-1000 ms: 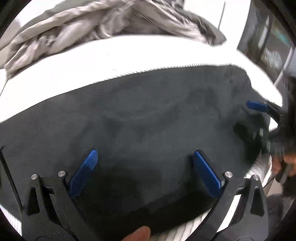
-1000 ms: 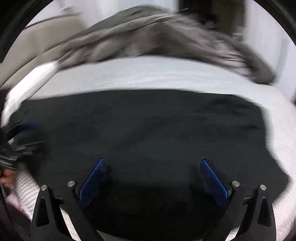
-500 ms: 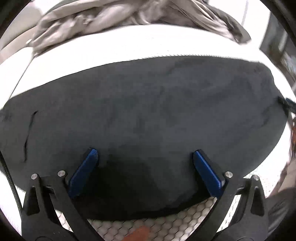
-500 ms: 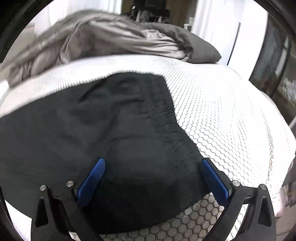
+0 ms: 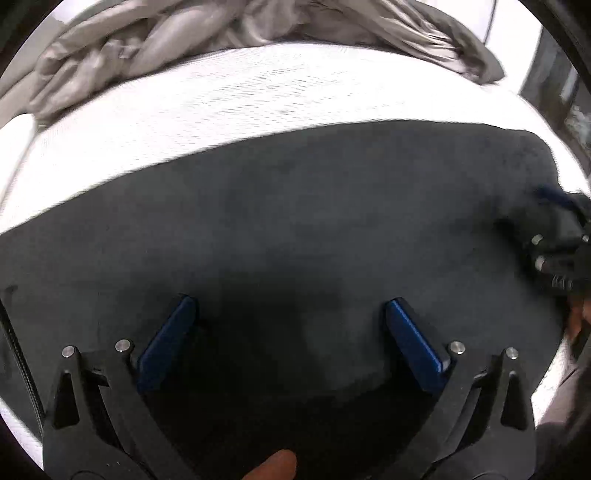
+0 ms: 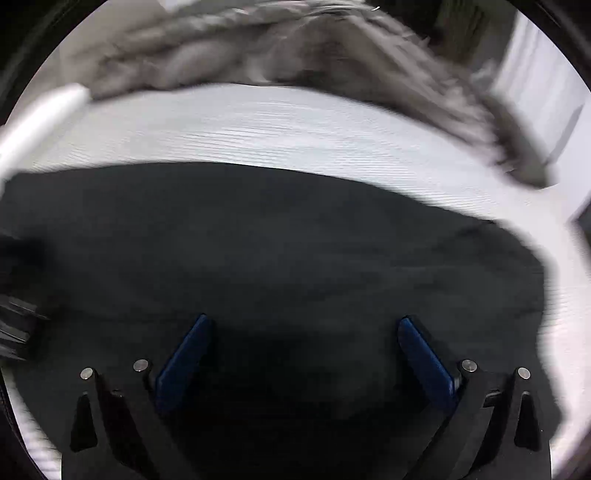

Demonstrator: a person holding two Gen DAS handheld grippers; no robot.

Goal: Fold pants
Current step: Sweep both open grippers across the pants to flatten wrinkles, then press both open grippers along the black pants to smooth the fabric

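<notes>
One pair of dark pants lies spread flat on one white bed, filling the lower half of both frames. One grey blanket is bunched along the top. The left claw and the right claw are both spread wide, gripping nothing. Only the left view shows the other claw, at right edge, and a fingertip, bottom centre.

bare white mattress beyond pants, rumpled grey duvet blocking far side
</notes>
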